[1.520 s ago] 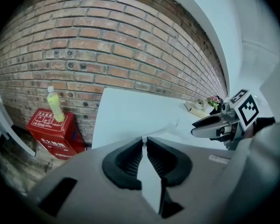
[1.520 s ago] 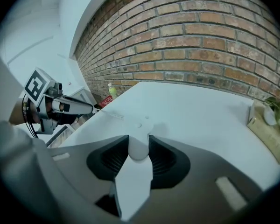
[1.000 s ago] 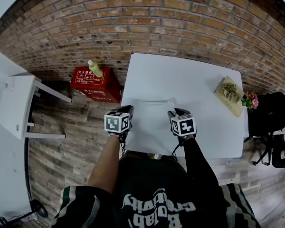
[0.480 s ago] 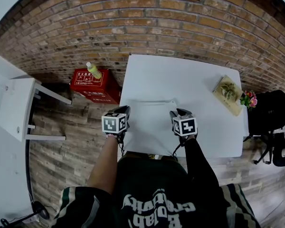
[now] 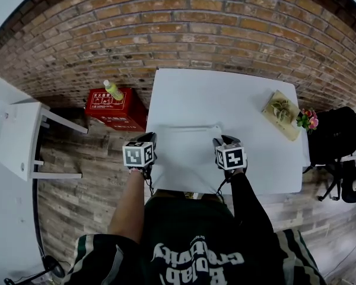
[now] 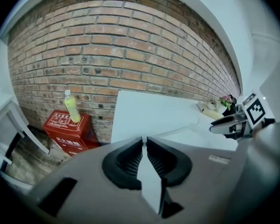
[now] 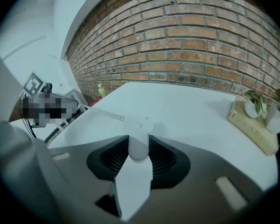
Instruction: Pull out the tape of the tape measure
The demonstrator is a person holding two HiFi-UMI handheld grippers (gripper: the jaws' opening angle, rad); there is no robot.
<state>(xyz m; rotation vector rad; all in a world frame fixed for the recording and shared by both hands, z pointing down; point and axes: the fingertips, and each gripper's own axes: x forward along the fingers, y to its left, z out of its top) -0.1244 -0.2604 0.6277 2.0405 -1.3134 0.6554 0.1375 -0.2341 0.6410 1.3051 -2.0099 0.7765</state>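
A white tape measure case (image 7: 139, 149) sits between the jaws of my right gripper (image 7: 139, 138), which is shut on it over the white table (image 5: 225, 100). Its thin white tape (image 7: 107, 114) runs off to the left. In the head view the tape (image 5: 187, 127) spans from my right gripper (image 5: 218, 140) to my left gripper (image 5: 149, 137) at the table's left edge. My left gripper (image 6: 143, 142) has its jaws almost together, pinched on the tape's end. From there the right gripper (image 6: 228, 125) shows at the far right.
A red box (image 5: 110, 107) with a green bottle (image 5: 113, 89) on top stands on the floor left of the table. A wooden tray with a plant (image 5: 280, 113) and flowers (image 5: 304, 120) sit at the table's right end. A white chair (image 5: 21, 138) is far left, with a brick wall behind.
My left gripper has moved a little to the left, away from the right one, so the tape span between them is slightly longer. The right gripper has stayed put.
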